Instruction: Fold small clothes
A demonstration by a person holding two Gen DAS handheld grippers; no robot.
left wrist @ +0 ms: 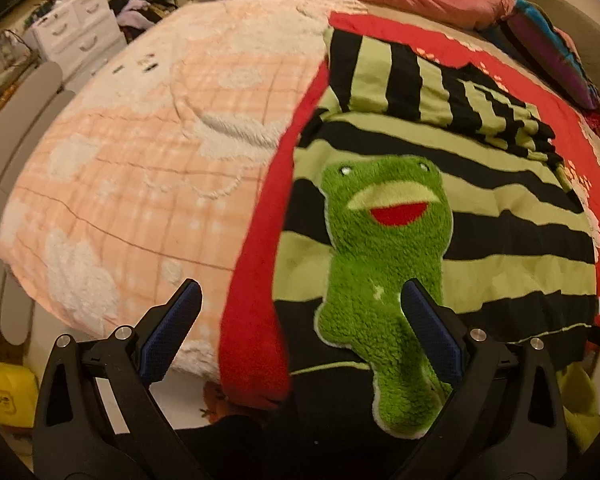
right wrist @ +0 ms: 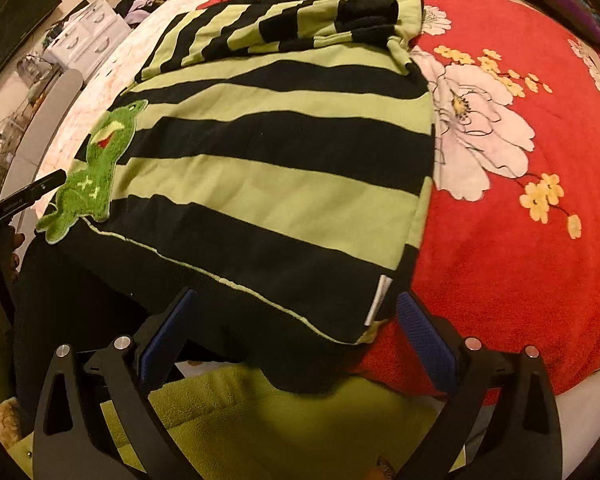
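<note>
Two tongs are seen, one in each hand; both are held wide apart and nothing is gripped; the left tongs [left wrist: 300, 320] hang over the near left part of the small striped top [right wrist: 276, 168], above its fuzzy frog patch [left wrist: 384, 264]; the right tongs [right wrist: 296, 332] hang over the near right corner, where a white tag [right wrist: 376, 300] is sewn. The top is laid flat on the red flower blanket [right wrist: 520, 240] on the bed, with a peach blanket [left wrist: 140, 168] to the left; the sleeves look already folded across the far end of the top, so some of the folding seems done; the body is still spread out, so at least one more fold, near edge to far edge, is judged to be left; the near hem is not yet picked up by either tongs.
</note>
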